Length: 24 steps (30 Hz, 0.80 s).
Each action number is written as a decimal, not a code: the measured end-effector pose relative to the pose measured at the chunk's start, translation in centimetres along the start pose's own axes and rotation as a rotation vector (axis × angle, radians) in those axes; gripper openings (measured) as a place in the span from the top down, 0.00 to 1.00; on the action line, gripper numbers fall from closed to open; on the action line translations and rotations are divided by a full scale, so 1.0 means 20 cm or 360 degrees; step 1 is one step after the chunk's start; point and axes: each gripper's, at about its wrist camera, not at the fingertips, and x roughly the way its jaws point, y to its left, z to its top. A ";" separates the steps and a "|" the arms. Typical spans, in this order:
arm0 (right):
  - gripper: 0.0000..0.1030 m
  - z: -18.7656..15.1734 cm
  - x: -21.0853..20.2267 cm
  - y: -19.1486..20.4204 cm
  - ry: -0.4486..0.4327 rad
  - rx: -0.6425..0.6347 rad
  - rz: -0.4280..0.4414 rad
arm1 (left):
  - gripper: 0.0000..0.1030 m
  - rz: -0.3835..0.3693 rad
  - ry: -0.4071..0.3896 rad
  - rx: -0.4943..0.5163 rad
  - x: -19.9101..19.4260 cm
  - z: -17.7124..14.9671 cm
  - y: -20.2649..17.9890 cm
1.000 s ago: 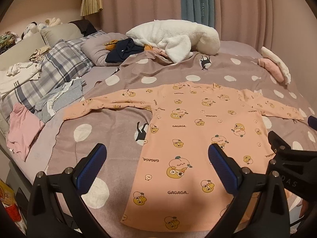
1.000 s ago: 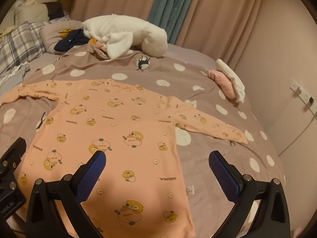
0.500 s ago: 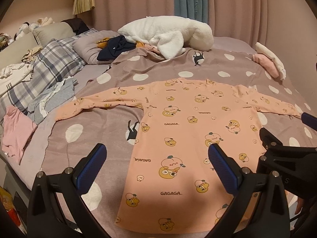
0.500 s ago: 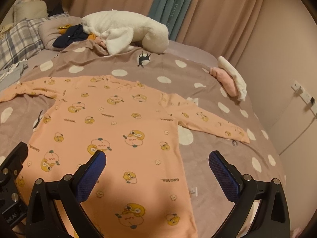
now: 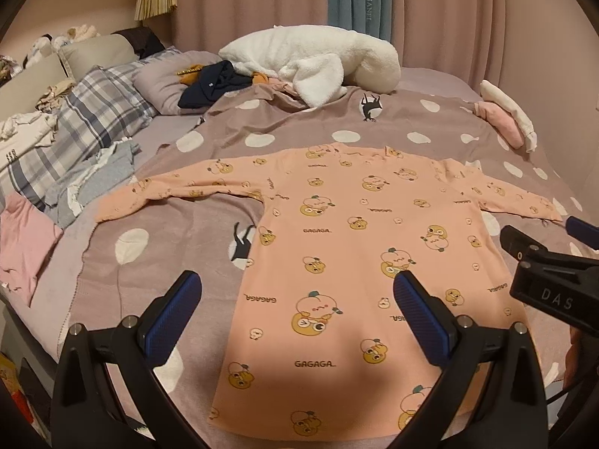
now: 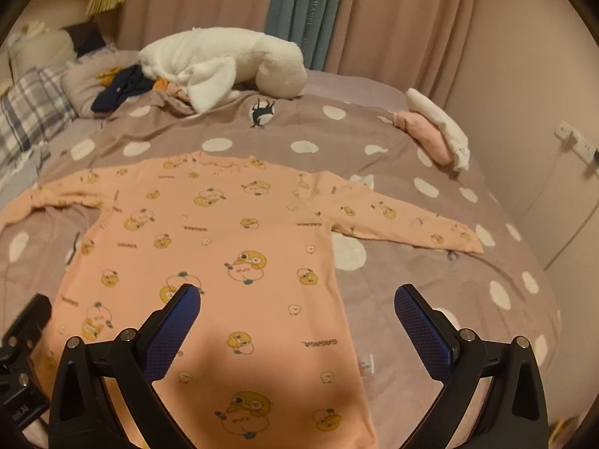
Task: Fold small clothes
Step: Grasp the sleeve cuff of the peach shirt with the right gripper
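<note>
The peach long-sleeved top [image 5: 359,232] lies flat and unfolded on the polka-dot duvet [image 5: 179,254], both sleeves spread wide. The left gripper [image 5: 295,299] and right gripper [image 6: 297,310] hover above its hem, jaws spread, holding nothing. I'd say every fold remains to be made.

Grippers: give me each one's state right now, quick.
Left gripper: open, holding nothing, above the peach shirt.
Right gripper: open, holding nothing, above the same shirt.

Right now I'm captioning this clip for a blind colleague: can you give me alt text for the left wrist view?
A peach long-sleeved top printed with cartoon animals lies flat, sleeves spread, on a brown polka-dot blanket. The open left gripper hangs above its hem, and the right gripper shows at the right edge.
</note>
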 end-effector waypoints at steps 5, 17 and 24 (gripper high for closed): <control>0.00 0.01 0.05 -0.09 0.0034 0.0093 0.0265 | 0.01 0.0002 -0.0001 0.0004 0.02 0.00 -0.02; 0.00 -0.06 0.55 -1.10 0.0068 0.1043 0.0814 | 0.01 -0.0003 0.0099 0.0005 0.20 0.02 -0.09; 0.00 -0.32 0.96 -1.68 0.0247 0.1790 0.0662 | 0.01 -0.0074 0.0110 0.0032 0.27 0.03 -0.20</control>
